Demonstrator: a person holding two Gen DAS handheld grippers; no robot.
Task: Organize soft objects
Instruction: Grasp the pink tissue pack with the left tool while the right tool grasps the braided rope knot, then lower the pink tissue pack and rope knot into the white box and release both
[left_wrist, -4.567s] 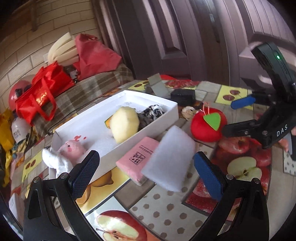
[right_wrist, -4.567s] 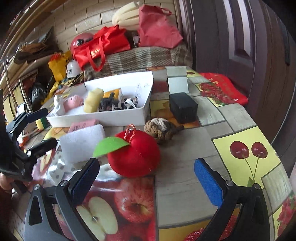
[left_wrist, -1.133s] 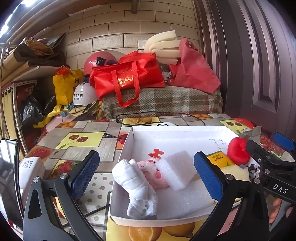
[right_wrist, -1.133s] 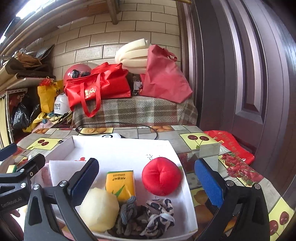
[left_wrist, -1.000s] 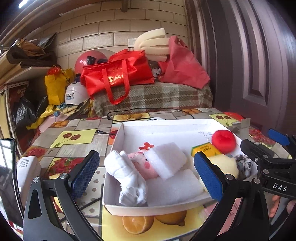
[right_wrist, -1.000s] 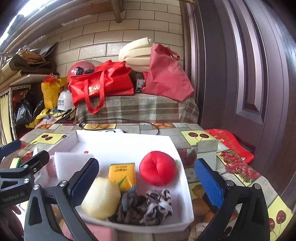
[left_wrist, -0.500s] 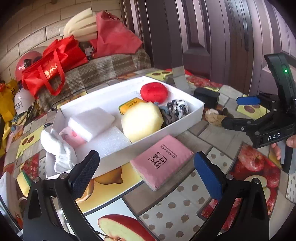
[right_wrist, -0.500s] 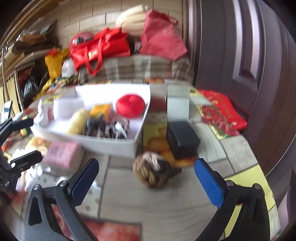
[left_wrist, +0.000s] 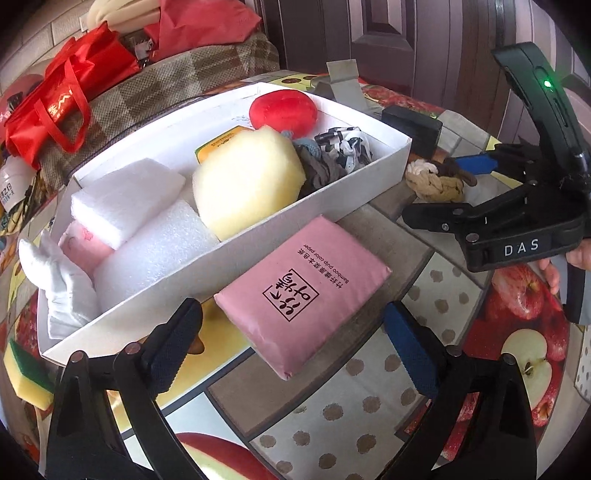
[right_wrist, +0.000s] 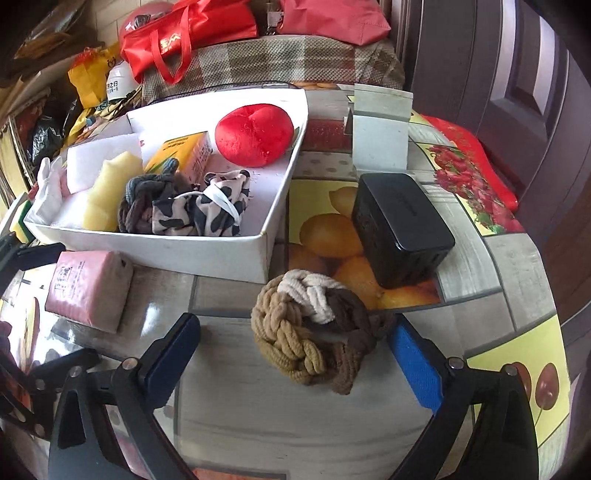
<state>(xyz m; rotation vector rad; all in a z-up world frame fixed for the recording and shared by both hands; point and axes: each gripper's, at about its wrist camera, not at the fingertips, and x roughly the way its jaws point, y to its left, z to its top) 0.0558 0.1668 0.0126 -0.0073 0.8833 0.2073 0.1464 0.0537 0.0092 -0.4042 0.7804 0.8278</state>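
Note:
A white box (left_wrist: 354, 177) holds a red plush apple (left_wrist: 282, 110), a yellow sponge (left_wrist: 247, 184), white foam blocks (left_wrist: 125, 203), a pink toy and scrunchies (right_wrist: 184, 206). A pink tissue pack (left_wrist: 303, 291) lies on the table in front of the box, between the open fingers of my left gripper (left_wrist: 295, 343). A braided rope knot (right_wrist: 314, 328) lies on the table between the open fingers of my right gripper (right_wrist: 295, 354); the knot also shows in the left wrist view (left_wrist: 436, 181). Neither gripper holds anything.
A black box (right_wrist: 399, 229) and a grey card stand (right_wrist: 380, 125) sit right of the white box (right_wrist: 207, 251). A yellow-green sponge (left_wrist: 26, 373) lies at the box's left end. Red bags (right_wrist: 184, 26) and clutter fill the bench behind the table.
Both grippers have come down from over the box to the table in front of it. The left one now frames the pink pack, the right one frames the rope knot.

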